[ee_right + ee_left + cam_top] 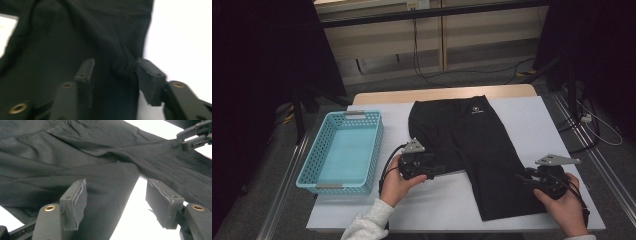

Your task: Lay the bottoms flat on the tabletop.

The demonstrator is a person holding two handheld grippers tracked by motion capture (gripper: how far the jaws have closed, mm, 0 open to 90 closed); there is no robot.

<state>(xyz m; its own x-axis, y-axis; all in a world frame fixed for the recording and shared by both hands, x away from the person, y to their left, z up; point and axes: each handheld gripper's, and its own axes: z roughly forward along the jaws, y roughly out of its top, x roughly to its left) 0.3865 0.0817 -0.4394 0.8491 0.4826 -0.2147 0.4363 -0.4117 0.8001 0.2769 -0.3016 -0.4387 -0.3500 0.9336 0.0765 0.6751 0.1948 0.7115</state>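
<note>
Shorts (472, 145) lie flat on the white table (532, 120) — black, beside the blue basket (343, 150). Left gripper (436, 171) at the crotch edge and right gripper (524, 181) at the leg hem — both jaws apart, clamping nothing.

Light blue perforated basket (341, 152) sits on the left part of the counter (537, 125), long side running front to back, with a grey handle at its near and far rim. White sheet covers the counter top; a bare wood strip shows along the far edge. Beyond it, grey floor (492, 77) with black cables (422, 70) trailing from a pale wall panel.
</note>
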